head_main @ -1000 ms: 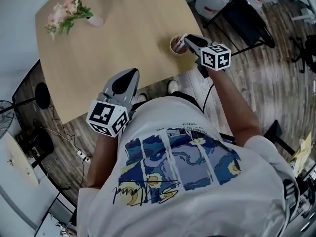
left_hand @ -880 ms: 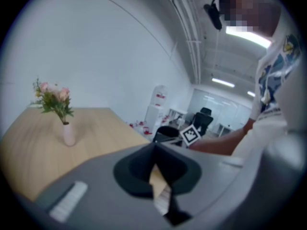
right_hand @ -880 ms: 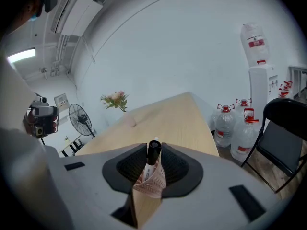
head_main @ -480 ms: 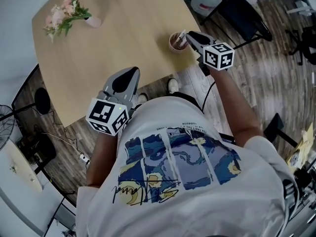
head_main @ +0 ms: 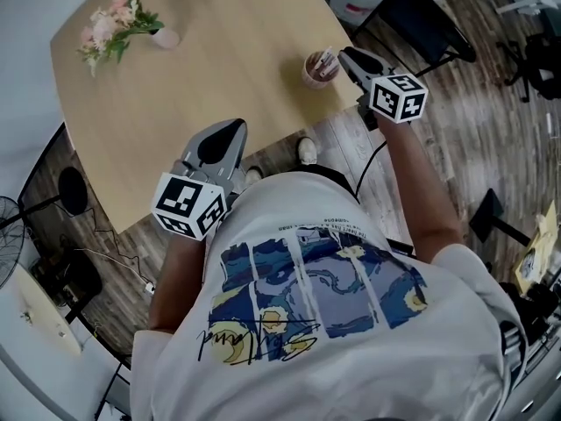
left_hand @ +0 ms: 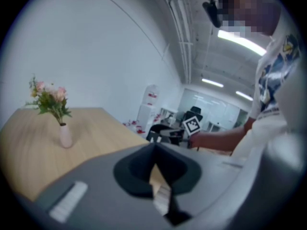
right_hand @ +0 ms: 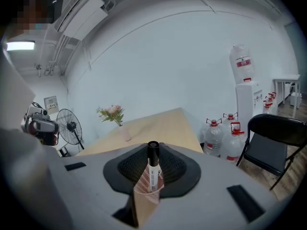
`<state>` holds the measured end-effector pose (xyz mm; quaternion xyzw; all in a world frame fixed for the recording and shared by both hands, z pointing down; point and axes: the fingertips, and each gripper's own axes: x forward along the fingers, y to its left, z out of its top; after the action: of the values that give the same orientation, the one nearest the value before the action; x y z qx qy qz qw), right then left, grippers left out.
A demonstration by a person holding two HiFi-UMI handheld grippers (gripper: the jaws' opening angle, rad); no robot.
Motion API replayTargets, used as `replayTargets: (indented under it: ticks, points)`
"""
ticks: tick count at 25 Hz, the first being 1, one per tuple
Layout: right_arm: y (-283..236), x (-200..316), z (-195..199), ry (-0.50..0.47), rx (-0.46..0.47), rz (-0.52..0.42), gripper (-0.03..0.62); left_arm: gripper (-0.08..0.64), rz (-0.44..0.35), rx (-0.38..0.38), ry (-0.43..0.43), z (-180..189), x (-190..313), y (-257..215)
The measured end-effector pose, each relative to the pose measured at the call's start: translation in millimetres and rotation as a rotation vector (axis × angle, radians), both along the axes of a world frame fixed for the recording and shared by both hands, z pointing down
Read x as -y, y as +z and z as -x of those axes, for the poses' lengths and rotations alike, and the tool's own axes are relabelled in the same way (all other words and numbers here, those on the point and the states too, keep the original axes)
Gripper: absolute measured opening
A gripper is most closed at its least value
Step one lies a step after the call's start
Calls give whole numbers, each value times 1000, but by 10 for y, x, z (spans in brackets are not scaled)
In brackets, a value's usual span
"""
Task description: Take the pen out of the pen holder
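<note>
Both jaws of the right gripper [right_hand: 153, 150] press on a white marker pen with a black cap [right_hand: 153, 166]. It stands upright between them, long axis vertical, cap pointing up. Its lower end, just beneath the jaws, dips into the round brown paper-cup pen holder [right_hand: 144, 198]. The left gripper [left_hand: 154, 146], jaws together on nothing, hovers over the light wooden table [head_main: 219, 51].
</note>
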<state>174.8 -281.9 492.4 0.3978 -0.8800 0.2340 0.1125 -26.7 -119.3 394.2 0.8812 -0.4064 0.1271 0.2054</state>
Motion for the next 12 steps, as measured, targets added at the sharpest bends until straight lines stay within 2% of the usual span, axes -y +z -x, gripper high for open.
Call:
replayTargets:
  ticks: [12]
  points:
    - [-456,-220,133,60,-55,-99,61,9,-12,-21,73,294,-158,2]
